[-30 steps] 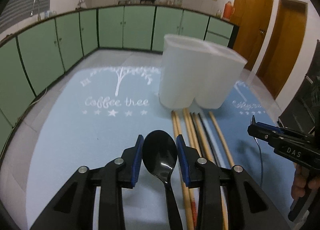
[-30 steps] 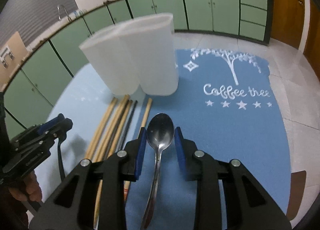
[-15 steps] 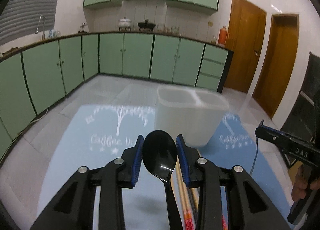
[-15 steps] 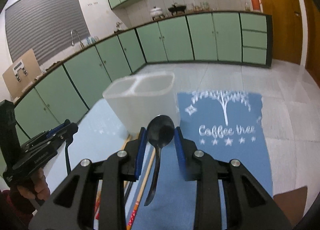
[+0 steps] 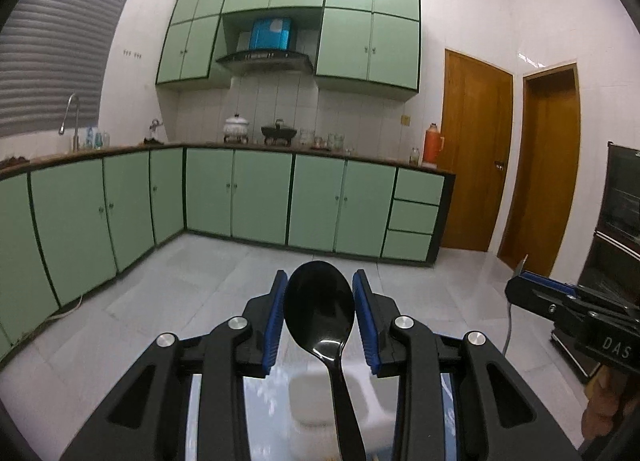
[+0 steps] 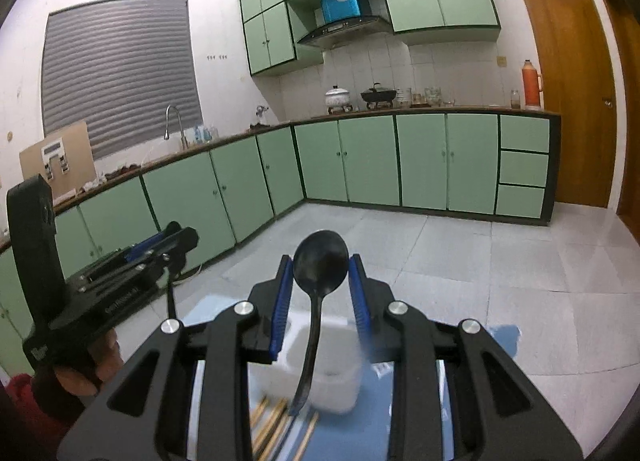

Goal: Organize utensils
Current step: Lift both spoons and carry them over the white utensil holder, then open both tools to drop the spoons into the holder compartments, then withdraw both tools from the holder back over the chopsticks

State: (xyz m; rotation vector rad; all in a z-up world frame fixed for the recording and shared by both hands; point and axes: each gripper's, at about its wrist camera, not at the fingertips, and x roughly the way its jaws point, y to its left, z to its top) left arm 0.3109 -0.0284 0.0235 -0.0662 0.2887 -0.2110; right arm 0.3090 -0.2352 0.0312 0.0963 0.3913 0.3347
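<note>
My left gripper (image 5: 320,281) is shut on the bowl of a black plastic spoon (image 5: 319,313), held in the air with its handle running back under the gripper. My right gripper (image 6: 320,263) is shut on a dark-looking metal spoon (image 6: 320,267) the same way. Below both, a white two-compartment utensil holder (image 6: 332,375) stands on a blue mat (image 6: 472,345); the holder (image 5: 316,401) shows blurred in the left wrist view. Several wooden chopsticks (image 6: 272,423) lie on the mat in front of the holder. Each gripper appears beside the other: right gripper (image 5: 520,291), left gripper (image 6: 176,239).
Green kitchen cabinets (image 5: 260,197) and a counter with pots run along the far walls. White tiled floor (image 6: 500,261) lies beyond the table. Two wooden doors (image 5: 476,153) stand at the right. A person's hand (image 6: 100,361) holds the left gripper's handle.
Both grippers have risen and tilted up towards level, each carrying its spoon. The holder, chopsticks and mat have dropped to the bottom of both views.
</note>
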